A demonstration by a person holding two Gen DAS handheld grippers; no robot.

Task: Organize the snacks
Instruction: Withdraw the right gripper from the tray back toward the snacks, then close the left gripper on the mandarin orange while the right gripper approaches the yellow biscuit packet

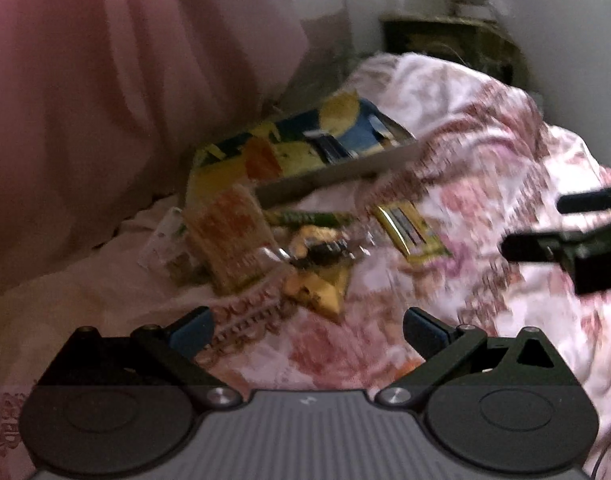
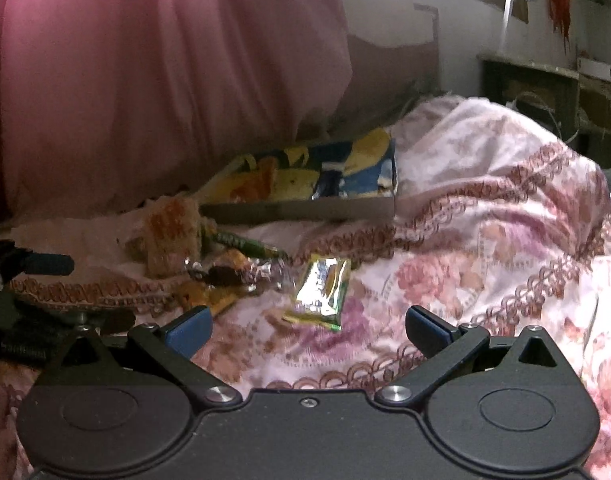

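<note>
Snack packets [image 1: 305, 248] scattered on floral bedsheet [image 2: 485, 240] before a colourful open box [image 2: 317, 184], left gripper [image 1: 307, 332] and right gripper [image 2: 307, 330] both spread wide, holding nothing

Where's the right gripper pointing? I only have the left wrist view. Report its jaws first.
Observer: The right gripper is open, with nothing between its blue pads.
Operator: Tell me what lies ahead of it.
Observer: The green foil packet lies on the floral cloth, almost straight ahead and apart from the snack pile.
Operator: Now place the box for me.
Observer: From that camera the box sits beyond the packet, its grey side wall facing the gripper.
</note>
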